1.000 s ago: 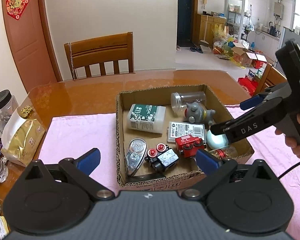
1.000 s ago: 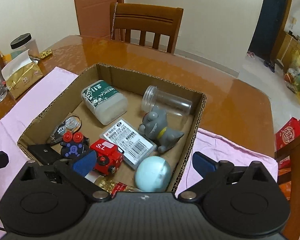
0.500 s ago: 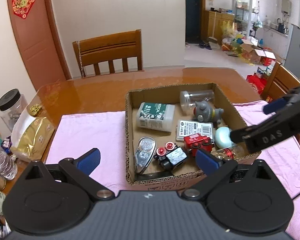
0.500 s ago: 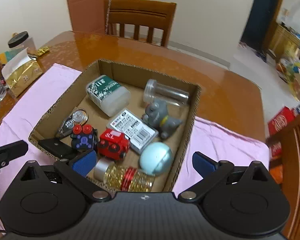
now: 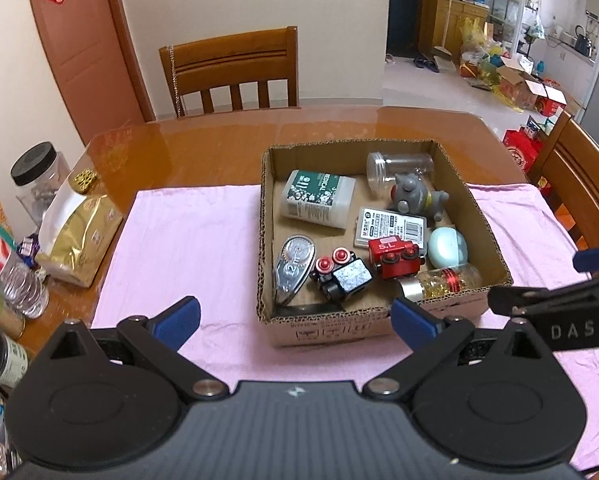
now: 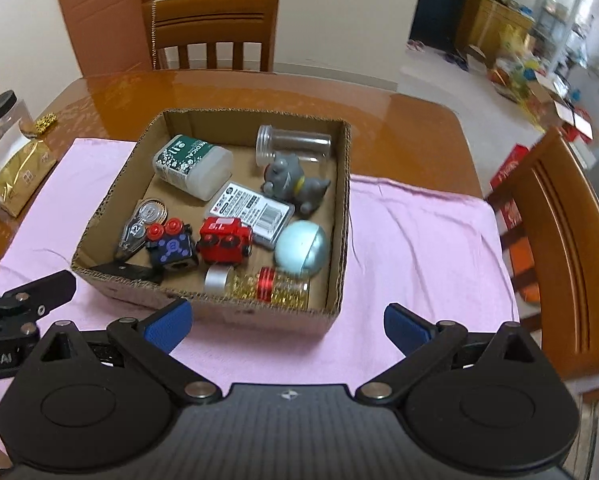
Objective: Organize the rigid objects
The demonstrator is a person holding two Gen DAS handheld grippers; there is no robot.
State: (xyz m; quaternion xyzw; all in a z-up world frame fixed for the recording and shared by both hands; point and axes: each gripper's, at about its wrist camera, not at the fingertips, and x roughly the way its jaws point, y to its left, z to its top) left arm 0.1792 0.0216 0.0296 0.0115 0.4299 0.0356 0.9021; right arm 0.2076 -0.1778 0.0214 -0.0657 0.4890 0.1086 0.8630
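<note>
1. My left gripper (image 5: 295, 316) hovers over the pink cloth (image 5: 187, 248) just short of the cardboard box (image 5: 379, 324); its blue-padded fingers (image 5: 179, 314) are spread wide and grasp nothing.
2. My right gripper (image 6: 287, 322) hangs at the box's near right corner, its fingers (image 6: 405, 324) likewise released and empty. In the left view its body shows the letters "DAS".
3. All the rigid objects lie inside the box, which sits on the cloth on the wooden worktop (image 5: 219, 148).
4. The white bottle (image 5: 319, 199) has a green label reading "MEDICAL"; it lies on its side at the back left, its long axis running left to right.
5. The clear jar (image 5: 399, 166) lies on its side along the back wall, mouth to the left.
6. The grey cat figure (image 5: 415, 199) sits in front of the jar.
7. The flat case (image 5: 391, 228) carries a barcode; its small print is unreadable.
8. The red toy train (image 5: 395, 258) is marked "S.L" on top.
9. The correction tape (image 5: 293, 270) reads "12m"; its long axis runs near to far, tip toward me.
10. The black toy (image 5: 341, 276) with two red knobs lies between tape and train.
11. The pale blue ball (image 5: 447, 247) rests by the right wall.
12. The vial of gold beads (image 5: 439, 284) lies along the front wall, silver cap to the left.
</note>
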